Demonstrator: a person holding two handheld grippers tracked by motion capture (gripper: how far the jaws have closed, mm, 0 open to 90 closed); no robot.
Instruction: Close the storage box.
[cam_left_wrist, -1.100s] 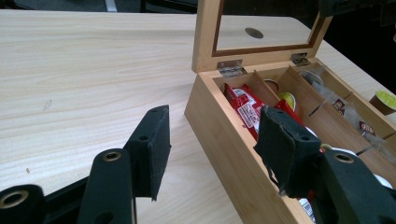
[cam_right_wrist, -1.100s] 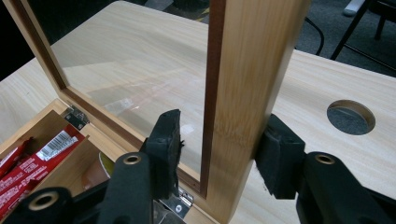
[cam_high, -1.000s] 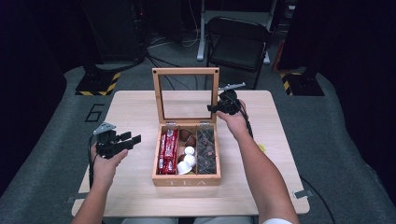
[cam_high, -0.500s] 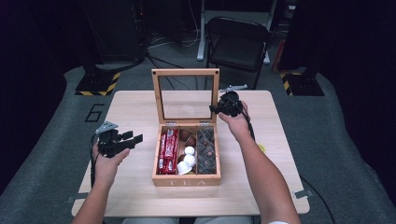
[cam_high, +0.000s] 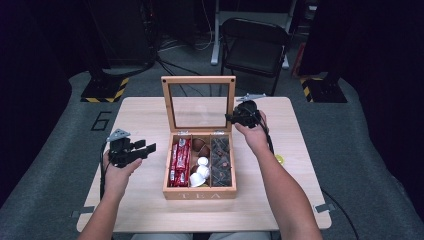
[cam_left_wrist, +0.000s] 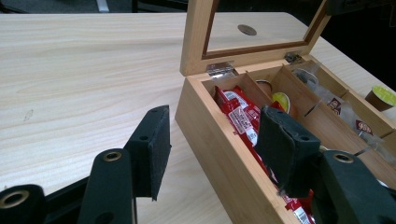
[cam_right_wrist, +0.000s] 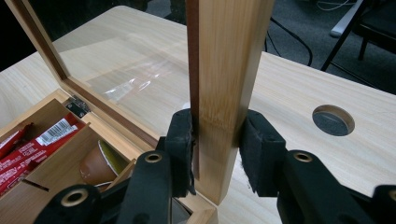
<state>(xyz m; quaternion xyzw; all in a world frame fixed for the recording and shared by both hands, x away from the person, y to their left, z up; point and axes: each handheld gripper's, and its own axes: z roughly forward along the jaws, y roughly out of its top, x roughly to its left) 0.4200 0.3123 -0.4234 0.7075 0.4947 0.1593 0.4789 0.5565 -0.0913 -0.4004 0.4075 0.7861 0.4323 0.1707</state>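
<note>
A wooden tea box (cam_high: 200, 192) stands mid-table with its glass-paned lid (cam_high: 198, 80) raised upright. Its compartments hold red packets (cam_high: 179, 160), brown and white capsules (cam_high: 201, 170), and dark sachets (cam_high: 220, 160). My right gripper (cam_high: 234, 118) is at the lid's right edge. Its jaws have just been closing, and its pads now press both sides of the lid's wooden frame (cam_right_wrist: 224, 60), so the right gripper (cam_right_wrist: 217, 121) is shut on it. My left gripper (cam_high: 150, 148) hovers left of the box, and the left gripper (cam_left_wrist: 215, 121) stands open with nothing held, near the box wall (cam_left_wrist: 219, 140).
A green-topped capsule (cam_high: 278, 159) lies on the table (cam_high: 140, 115) right of the box. A round hole (cam_right_wrist: 333, 120) is cut in the tabletop behind the lid. A dark chair (cam_high: 255, 45) stands beyond the far edge.
The right gripper's jaws have closed onto the lid's right edge. The left hand and gripper stay where they were.
</note>
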